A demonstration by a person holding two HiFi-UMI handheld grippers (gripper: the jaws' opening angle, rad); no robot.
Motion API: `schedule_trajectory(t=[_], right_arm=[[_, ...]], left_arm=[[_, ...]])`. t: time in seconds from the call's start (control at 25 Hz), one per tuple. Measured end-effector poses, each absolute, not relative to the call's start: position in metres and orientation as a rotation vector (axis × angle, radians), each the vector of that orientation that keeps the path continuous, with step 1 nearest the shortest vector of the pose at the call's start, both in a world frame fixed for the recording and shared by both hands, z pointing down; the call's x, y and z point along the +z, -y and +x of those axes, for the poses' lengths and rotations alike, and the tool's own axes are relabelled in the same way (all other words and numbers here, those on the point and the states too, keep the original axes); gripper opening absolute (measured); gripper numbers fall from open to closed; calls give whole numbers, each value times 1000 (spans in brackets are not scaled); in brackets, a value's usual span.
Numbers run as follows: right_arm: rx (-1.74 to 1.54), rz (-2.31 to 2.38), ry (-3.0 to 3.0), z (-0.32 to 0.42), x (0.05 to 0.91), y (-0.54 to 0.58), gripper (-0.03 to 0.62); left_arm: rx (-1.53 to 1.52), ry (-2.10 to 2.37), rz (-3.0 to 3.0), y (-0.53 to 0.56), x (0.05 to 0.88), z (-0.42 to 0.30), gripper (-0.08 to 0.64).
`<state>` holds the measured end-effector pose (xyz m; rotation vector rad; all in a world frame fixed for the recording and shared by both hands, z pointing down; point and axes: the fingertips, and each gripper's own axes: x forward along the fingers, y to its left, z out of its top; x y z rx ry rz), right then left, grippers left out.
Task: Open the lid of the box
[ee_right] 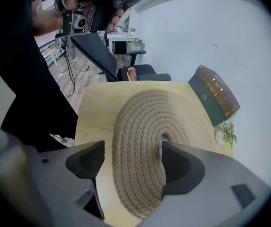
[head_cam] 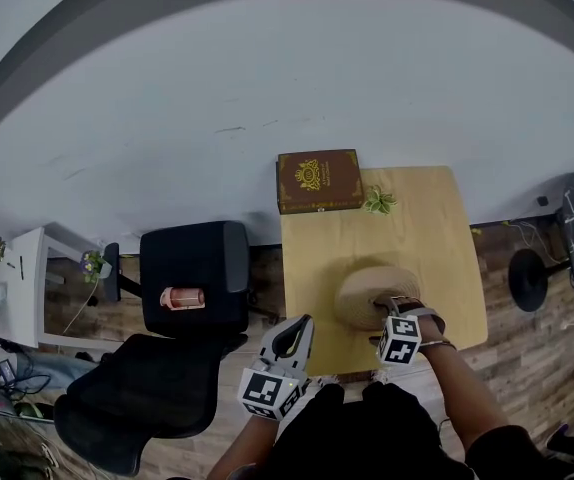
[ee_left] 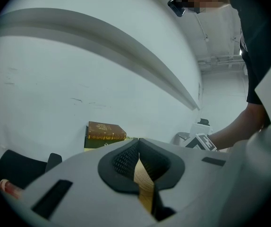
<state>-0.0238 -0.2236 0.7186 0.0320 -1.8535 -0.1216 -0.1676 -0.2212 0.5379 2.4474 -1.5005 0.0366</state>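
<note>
A round woven rope box with a domed lid (head_cam: 367, 290) (ee_right: 145, 122) sits near the front of the wooden table (head_cam: 407, 228). My right gripper (head_cam: 395, 308) (ee_right: 131, 162) hovers over it with its jaws spread. One finger (ee_right: 175, 167) sits by the small dimple at the lid's centre. The other finger (ee_right: 86, 160) stands just off the lid's rim, and neither pad presses on the weave. My left gripper (head_cam: 294, 334) (ee_left: 138, 157) is held at the table's near left corner, shut, with nothing in it.
A brown book-shaped box with gold print (head_cam: 318, 180) (ee_left: 105, 131) (ee_right: 215, 100) stands at the table's far left against the white wall, a tiny potted plant (head_cam: 379, 202) (ee_right: 227, 132) beside it. Black office chairs (head_cam: 192, 273) are left of the table, a stool (head_cam: 527, 278) at the right.
</note>
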Motion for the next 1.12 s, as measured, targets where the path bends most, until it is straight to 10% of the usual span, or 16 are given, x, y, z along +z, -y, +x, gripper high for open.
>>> schedule_trajectory(t=[1.12], right_arm=[[-164,-15,1894,-13,699,226,299]], left_arm=[[120,1658,2401,228,525,-141,20]])
